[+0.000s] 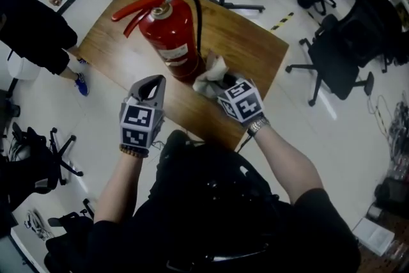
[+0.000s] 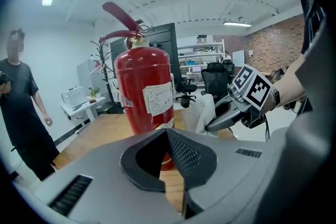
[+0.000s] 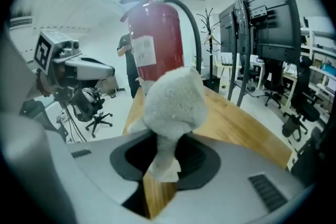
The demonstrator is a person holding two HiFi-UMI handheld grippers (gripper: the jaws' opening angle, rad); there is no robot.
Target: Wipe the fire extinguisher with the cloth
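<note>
My right gripper (image 3: 160,152) clamps the white cloth (image 3: 173,97) beside the red fire extinguisher (image 1: 169,32). My left gripper (image 2: 167,136) is fully closed, holding nothing.

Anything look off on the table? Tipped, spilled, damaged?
Nothing stands out. The fire extinguisher stands upright on the table, and the cloth is bunched in the right gripper beside it. No spill or damage shows.
</note>
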